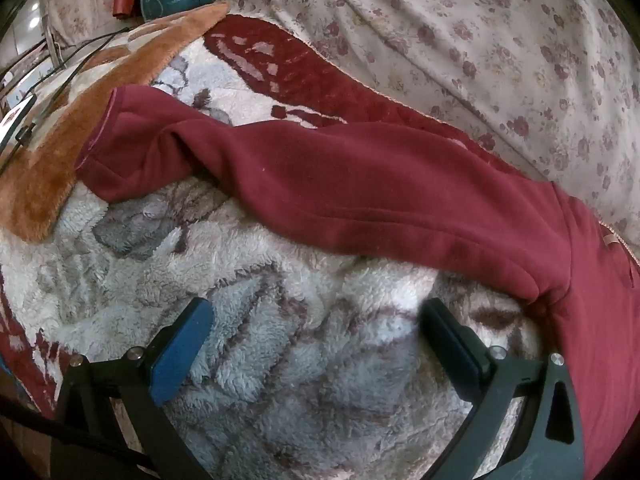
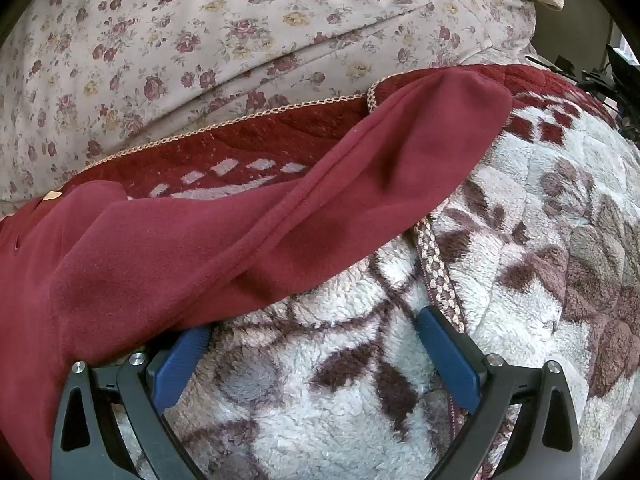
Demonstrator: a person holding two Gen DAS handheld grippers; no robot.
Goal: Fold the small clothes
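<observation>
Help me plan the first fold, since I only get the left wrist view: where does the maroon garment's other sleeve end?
Observer: The other sleeve runs up and to the right, crossing the blanket's braided trim; its end lies on the red border.
Operator: Are the right tongs gripping it?
Observer: No. The right tongs stand open over the fleece blanket; maroon fabric only overlaps the tip of one finger.
Operator: Anything past that sleeve end?
Observer: Dark gear with cables sits at the far right edge.
</observation>
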